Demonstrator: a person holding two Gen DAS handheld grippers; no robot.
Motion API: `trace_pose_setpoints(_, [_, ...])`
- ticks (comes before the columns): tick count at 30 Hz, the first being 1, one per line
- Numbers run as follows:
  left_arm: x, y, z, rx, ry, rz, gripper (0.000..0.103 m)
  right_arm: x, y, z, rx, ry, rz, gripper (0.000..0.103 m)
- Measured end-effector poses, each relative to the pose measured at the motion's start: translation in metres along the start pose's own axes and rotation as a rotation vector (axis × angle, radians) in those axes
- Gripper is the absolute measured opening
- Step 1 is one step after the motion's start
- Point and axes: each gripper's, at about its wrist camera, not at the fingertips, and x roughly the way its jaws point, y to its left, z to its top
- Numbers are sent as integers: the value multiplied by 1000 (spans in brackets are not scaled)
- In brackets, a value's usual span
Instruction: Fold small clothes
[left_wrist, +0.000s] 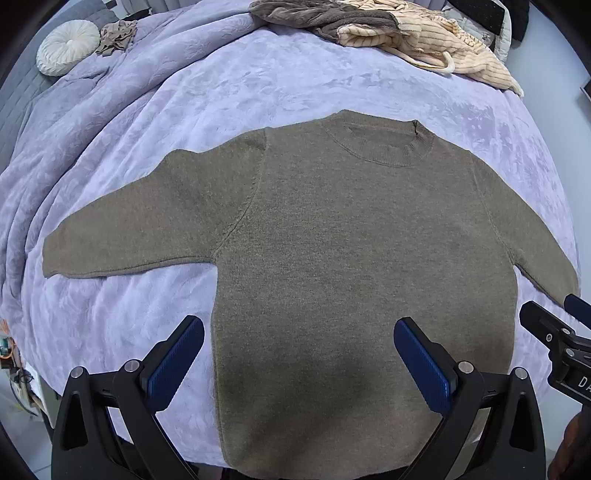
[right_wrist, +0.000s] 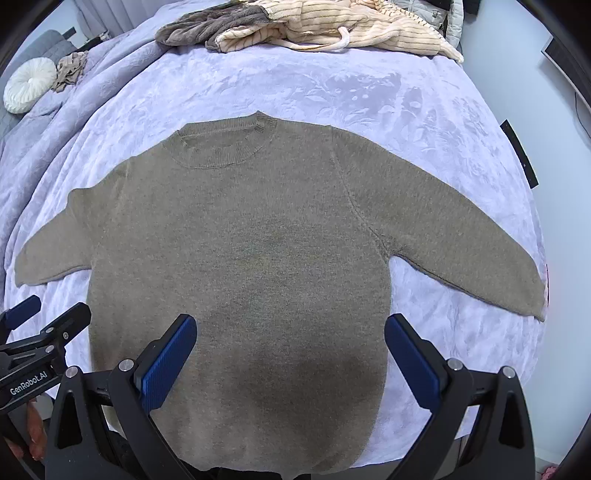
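1. The left gripper (left_wrist: 299, 360) has its jaws spread wide. Nothing is between them. The blue pads (left_wrist: 177, 360) are up in the air over the bottom part of the sweater.

2. The right gripper (right_wrist: 290, 354) has its jaws spread wide too, and they hold nothing. It hangs over the bottom part of the sweater, next to the left gripper. Each gripper can be seen at the edge of the other one's view.

3. The sweater (left_wrist: 351, 258) is brown-green and knitted. It lies flat on the bed, front or back up, I cannot tell which. The round neck (left_wrist: 384, 144) points away from the grippers. The bottom edge is closest to them.

4. Both sleeves are stretched out to the sides. The left sleeve (left_wrist: 129, 229) lies flat on the blanket. The right sleeve (right_wrist: 461, 236) slants down toward the edge of the bed.

5. The bed is covered by a soft purple blanket (left_wrist: 258, 85) with a leafy pattern pressed into it.

6. At the far end of the bed is a pile of clothes (right_wrist: 314, 26). Some are cream with thin stripes and one is fuzzy and grey-brown.

7. Far off to the left lies a round white pillow (left_wrist: 68, 46). A small crumpled tan cloth (left_wrist: 116, 37) is just beside it.
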Motion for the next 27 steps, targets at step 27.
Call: trace_pose_setpoints(27, [2,3,-5,-9,7,0,103,0,1,-3,-2,2,-6,102])
